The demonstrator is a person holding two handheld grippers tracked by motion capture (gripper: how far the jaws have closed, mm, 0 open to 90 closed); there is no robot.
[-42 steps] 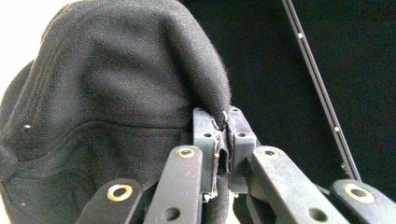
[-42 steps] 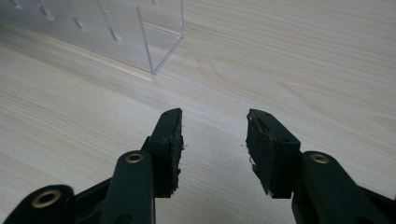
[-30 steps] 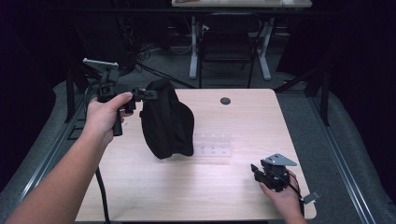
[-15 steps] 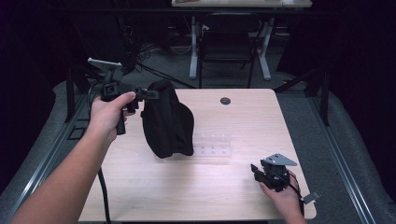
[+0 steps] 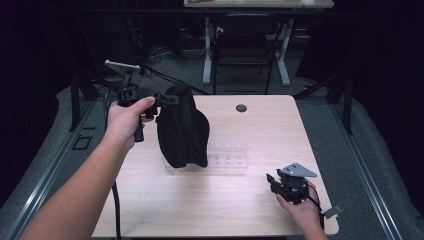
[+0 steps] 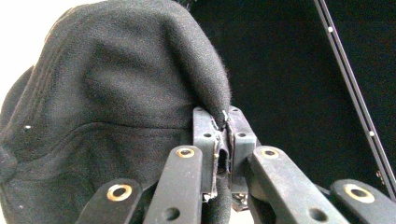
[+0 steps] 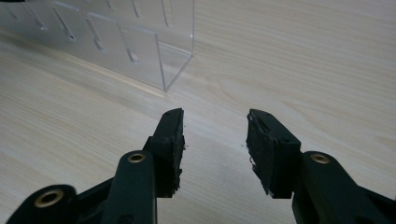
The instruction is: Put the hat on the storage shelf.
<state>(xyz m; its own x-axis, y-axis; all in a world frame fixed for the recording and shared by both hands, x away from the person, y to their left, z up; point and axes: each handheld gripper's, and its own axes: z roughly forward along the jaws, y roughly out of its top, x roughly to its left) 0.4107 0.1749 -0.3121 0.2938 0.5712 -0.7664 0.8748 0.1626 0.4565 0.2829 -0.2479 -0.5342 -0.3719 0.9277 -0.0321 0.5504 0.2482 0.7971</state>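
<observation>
Our left tool [image 6: 223, 122] is clenched on a fold at the top edge of the black cap [image 5: 181, 127], so the cap hangs from the pinch with its lower edge about level with the clear acrylic rack [image 5: 227, 155] on the wooden surface [image 5: 240, 210]. Our right tool [image 7: 215, 135] rests released, jaws apart, low over the surface near the rack's corner, likely waiting to help.

Cap [image 5: 182, 127] stands left of rack [image 5: 230, 155] on table [image 5: 210, 205].
</observation>
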